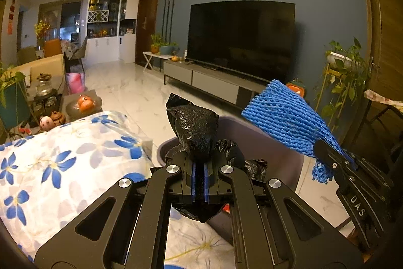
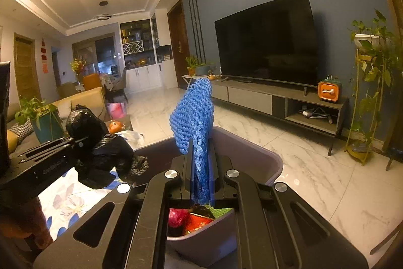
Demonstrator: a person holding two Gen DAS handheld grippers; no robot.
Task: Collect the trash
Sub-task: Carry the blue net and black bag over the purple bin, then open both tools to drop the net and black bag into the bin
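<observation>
Bag black; net blue mesh; bin grey-purple; cloth white, blue flowers.

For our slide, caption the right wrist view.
Right hand-held gripper holds blue foam net over the purple bin.

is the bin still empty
No, under the right gripper the bin already holds red and pink trash.
</observation>
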